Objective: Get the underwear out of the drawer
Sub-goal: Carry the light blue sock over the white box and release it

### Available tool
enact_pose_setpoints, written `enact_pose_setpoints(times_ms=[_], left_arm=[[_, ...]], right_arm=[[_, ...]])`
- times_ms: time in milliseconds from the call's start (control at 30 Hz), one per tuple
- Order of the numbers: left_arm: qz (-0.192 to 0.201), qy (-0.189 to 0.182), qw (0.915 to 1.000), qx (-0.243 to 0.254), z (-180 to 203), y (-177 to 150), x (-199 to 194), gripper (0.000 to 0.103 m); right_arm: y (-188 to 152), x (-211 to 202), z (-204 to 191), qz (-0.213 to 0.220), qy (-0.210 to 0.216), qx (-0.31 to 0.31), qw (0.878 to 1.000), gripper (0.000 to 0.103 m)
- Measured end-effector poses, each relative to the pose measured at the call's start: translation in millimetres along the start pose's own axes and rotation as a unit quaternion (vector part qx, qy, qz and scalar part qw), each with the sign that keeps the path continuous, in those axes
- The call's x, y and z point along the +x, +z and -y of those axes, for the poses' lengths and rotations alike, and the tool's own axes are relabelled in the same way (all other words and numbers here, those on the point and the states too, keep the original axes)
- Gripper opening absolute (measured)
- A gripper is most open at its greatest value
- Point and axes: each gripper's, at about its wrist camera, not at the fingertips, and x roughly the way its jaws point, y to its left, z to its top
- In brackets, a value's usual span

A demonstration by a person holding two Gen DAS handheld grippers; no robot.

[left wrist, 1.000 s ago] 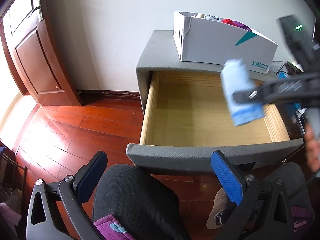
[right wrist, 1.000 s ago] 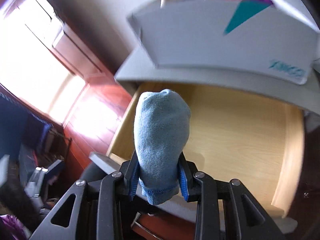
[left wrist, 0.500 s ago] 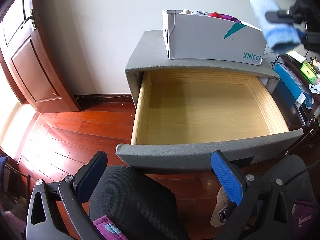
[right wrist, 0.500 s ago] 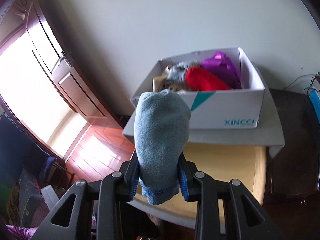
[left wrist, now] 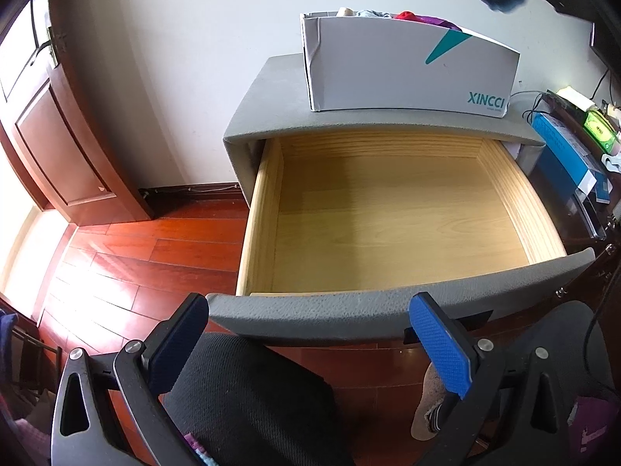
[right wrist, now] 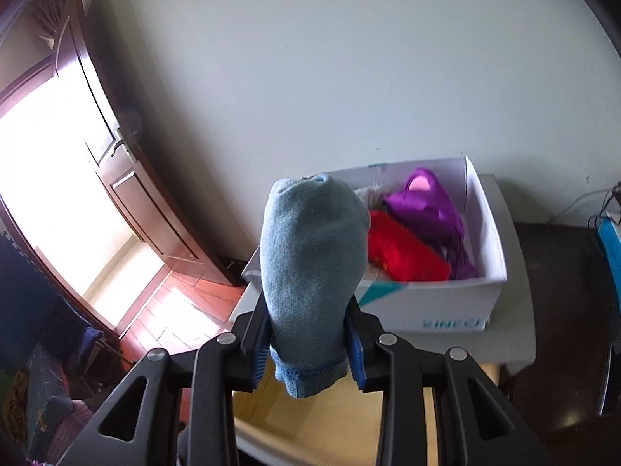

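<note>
Blue rolled underwear (right wrist: 312, 272) sits clamped between the right tool's (right wrist: 306, 343) 2 pads, held above the open wooden drawer (left wrist: 392, 213), with the white box (right wrist: 438, 299) of red and purple clothes at 2 o'clock. At 6 o'clock of the drawer, the left tool (left wrist: 310, 349) stands apart, holding nothing.

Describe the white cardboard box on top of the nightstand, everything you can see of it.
The white cardboard box is open-topped, with a teal triangle and teal XINCCI lettering on its long side. It stands upright on the grey nightstand near the wall, above the open drawer. Inside lie a red garment, a purple garment and some paler fabric. Nothing grips it.
</note>
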Motion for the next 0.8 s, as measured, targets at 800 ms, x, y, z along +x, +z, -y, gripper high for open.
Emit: enact_pose_setpoints(times_ms=[800], left_arm=[[-0.009, -0.02, 0.9997, -0.003, -5.3, 0.2, 7.1, 0.103]], right_arm=[[57.6, 184.7, 25.8, -0.123, -0.052, -0.008, 0.991, 0.033]])
